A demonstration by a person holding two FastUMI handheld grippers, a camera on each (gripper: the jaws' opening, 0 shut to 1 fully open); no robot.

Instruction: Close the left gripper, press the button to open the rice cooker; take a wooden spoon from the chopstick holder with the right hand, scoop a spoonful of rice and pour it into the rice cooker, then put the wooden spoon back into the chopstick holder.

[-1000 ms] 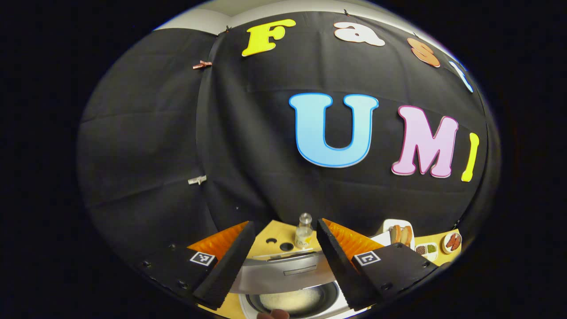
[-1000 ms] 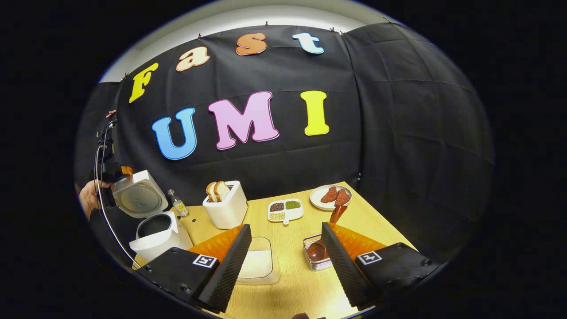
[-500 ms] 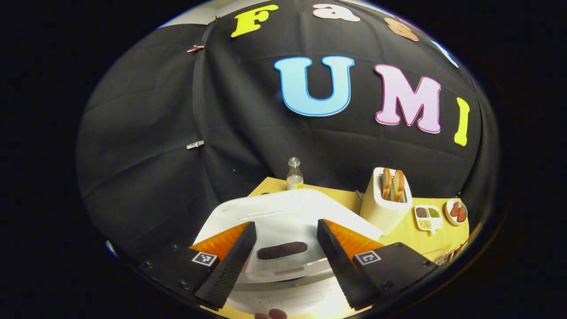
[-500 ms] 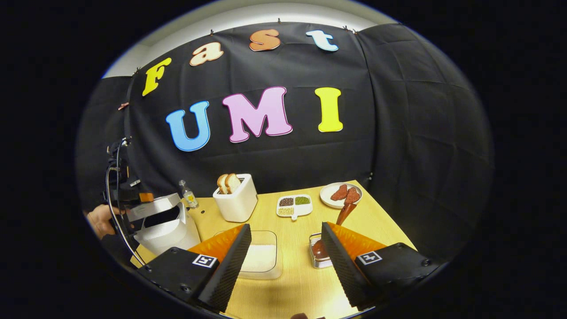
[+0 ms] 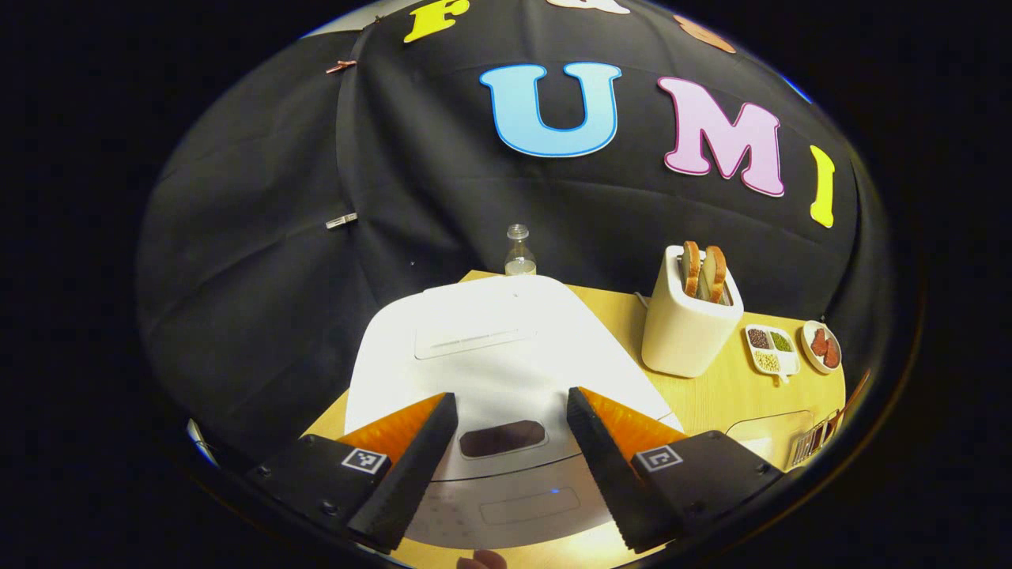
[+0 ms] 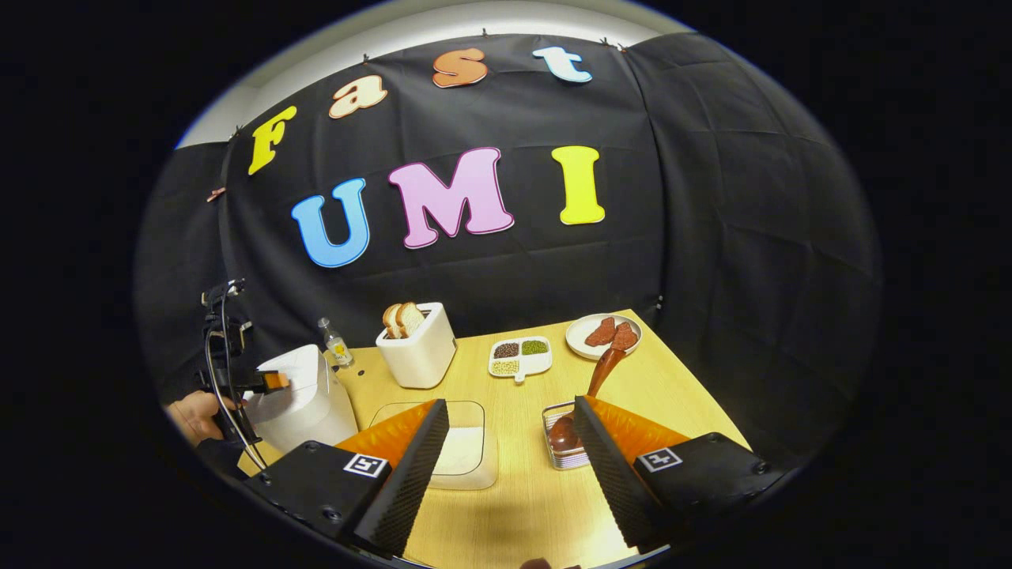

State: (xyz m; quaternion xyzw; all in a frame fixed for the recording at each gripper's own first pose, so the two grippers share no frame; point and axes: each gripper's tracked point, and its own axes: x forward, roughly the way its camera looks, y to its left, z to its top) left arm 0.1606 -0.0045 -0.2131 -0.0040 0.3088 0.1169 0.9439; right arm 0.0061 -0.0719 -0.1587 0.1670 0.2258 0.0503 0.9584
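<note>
One second on, the cooker lid is shut again, spoon back in its holder, both tongs wide open and empty: task seemingly done.

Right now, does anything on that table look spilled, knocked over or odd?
Nothing stands out. The rice cooker sits with its lid down, the toaster stands upright with its bread, and the wooden spoon leans in its holder. The rice stays inside the clear tray; no grains show on the table.
</note>
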